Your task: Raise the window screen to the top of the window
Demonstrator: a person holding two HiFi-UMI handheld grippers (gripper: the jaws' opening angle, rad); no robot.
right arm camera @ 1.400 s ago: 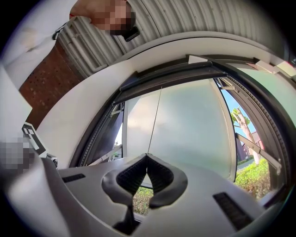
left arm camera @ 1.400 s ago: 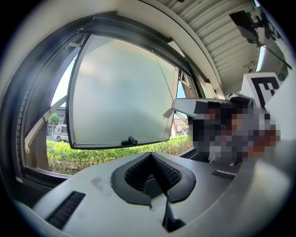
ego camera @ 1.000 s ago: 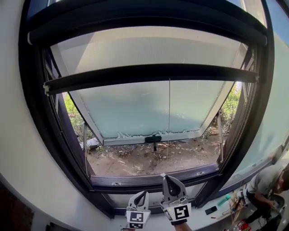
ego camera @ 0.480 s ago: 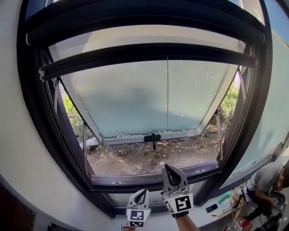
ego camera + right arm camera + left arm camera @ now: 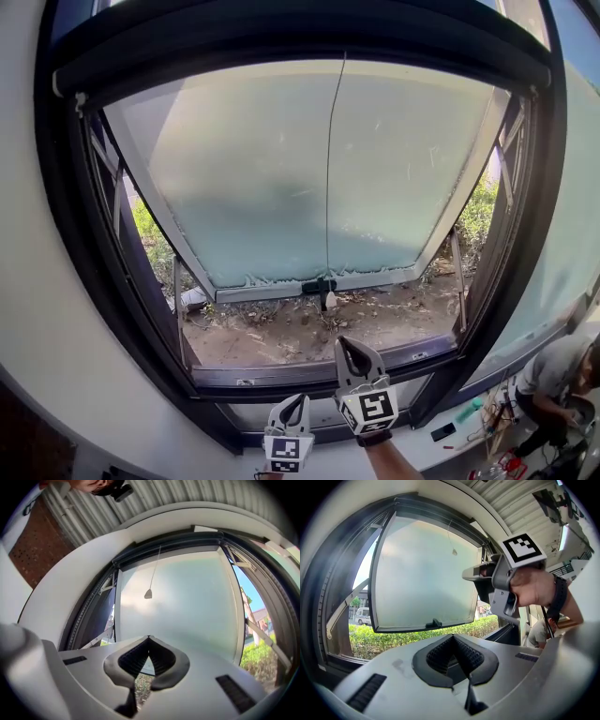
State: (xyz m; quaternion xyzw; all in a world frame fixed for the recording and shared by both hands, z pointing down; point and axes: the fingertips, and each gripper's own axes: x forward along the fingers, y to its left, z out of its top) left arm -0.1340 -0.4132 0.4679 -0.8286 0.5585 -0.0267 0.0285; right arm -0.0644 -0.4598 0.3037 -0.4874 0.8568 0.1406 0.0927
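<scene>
Your left gripper (image 5: 298, 401) and right gripper (image 5: 345, 343): jaws pressed together, empty, low by the sill (image 5: 309, 373). The window screen (image 5: 281, 52) sits at the frame's top edge. Its cord (image 5: 330, 169) hangs mid-opening, clear of both. The frosted sash (image 5: 253, 187) is swung outward.

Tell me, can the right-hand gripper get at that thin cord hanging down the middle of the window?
Probably yes. The cord hangs free before the frosted pane, with nothing between it and the right gripper below. Its jaws are shut, so they must open first.
</scene>
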